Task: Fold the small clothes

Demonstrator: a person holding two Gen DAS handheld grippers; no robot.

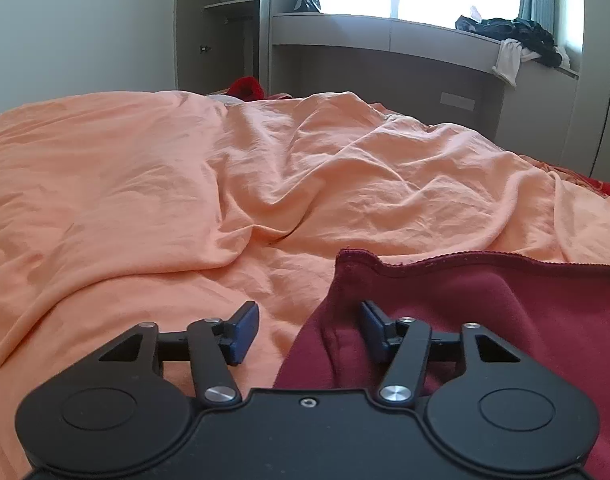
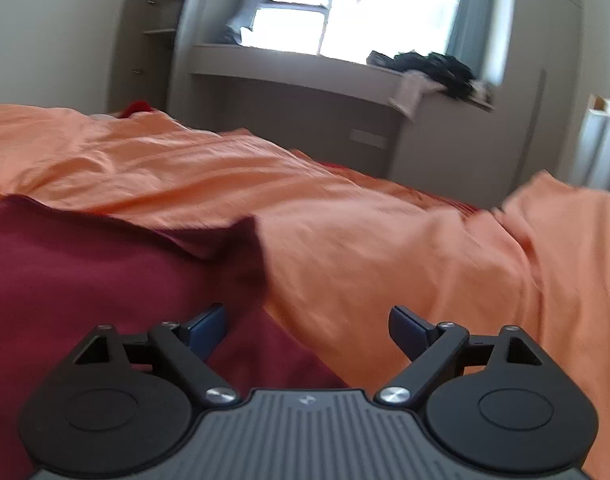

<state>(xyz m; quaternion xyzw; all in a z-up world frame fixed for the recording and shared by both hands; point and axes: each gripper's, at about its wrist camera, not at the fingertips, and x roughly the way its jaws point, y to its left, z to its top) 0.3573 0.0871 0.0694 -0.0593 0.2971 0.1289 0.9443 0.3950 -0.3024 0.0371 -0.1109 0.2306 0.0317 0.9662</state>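
While my left tool (image 1: 309, 330) gapes, it straddles the dark red fleece garment's (image 1: 485, 320) edge. My right tool (image 2: 307, 334) gapes likewise, over the rumpled orange bed sheet (image 2: 385, 260).

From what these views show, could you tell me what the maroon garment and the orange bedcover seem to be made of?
The maroon garment looks like a soft matte knit, perhaps fleece, judging by its thick rolled edge and stitched hem. The orange bedcover looks like thin woven cotton with a slight sheen, judging by its fine sharp creases.
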